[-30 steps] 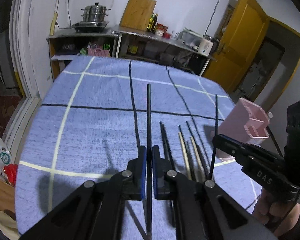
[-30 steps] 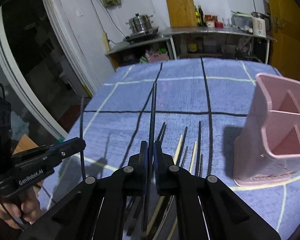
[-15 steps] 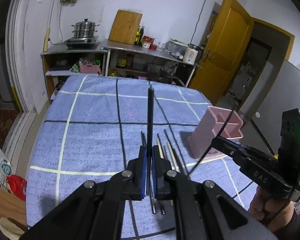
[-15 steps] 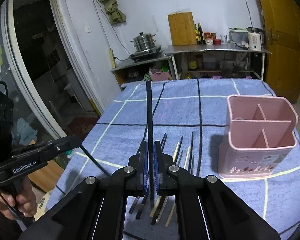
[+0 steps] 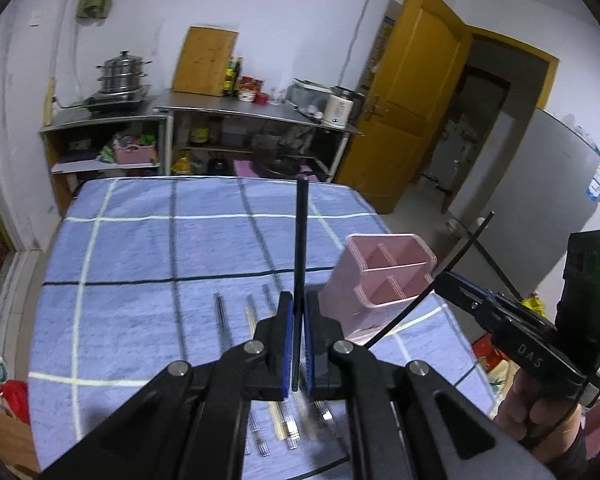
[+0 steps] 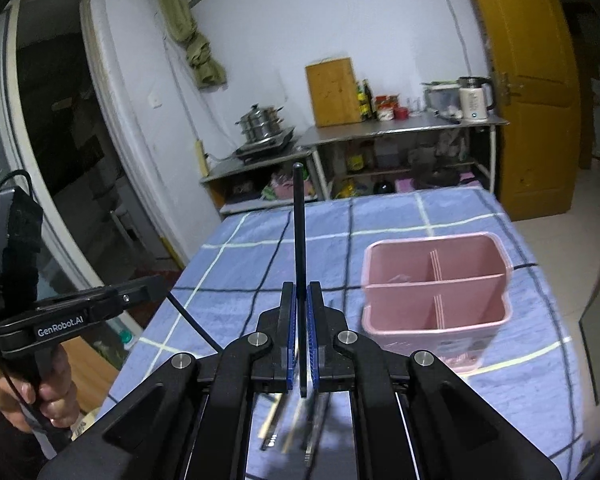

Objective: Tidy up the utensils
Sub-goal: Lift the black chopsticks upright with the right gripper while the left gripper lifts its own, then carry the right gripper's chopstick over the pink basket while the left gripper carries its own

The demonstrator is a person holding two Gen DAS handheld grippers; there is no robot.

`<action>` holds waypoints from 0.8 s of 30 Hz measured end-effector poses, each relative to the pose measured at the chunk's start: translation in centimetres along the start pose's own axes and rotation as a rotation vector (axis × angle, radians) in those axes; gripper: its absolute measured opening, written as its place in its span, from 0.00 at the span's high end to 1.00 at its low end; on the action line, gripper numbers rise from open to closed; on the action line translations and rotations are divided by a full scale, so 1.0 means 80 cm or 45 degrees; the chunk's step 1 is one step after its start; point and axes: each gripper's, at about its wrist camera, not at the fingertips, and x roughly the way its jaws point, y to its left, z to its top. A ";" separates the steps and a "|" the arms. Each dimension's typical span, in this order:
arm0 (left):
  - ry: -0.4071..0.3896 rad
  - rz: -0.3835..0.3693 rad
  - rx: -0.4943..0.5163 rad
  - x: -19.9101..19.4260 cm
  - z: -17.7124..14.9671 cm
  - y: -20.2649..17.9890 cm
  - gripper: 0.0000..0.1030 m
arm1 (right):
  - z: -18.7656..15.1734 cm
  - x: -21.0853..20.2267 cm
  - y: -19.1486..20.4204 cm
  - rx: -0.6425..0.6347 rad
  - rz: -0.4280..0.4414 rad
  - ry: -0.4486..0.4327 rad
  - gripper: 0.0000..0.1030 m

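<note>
Chopsticks mostly lie on the blue cloth; pink holder looks empty, though blurred. Left gripper and right gripper each pinch one black chopstick, lifted, undelivered.

R gripper side, at 4 o'clock: showing "DAS".
L gripper side, at 9 o'clock: showing "GenRobot.AI".

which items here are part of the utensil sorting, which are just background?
In play: left claw and right claw, each shut on a black chopstick; loose chopsticks; pink holder.
Background: steamer pot, cutting board, kettle.
</note>
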 end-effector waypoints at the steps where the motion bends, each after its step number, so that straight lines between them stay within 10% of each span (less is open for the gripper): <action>1: 0.000 -0.012 0.009 0.002 0.004 -0.007 0.95 | 0.002 -0.004 -0.006 0.007 -0.006 -0.009 0.95; 24: -0.065 -0.179 0.069 0.073 0.097 -0.101 0.95 | 0.078 -0.034 -0.091 0.106 -0.141 -0.187 0.95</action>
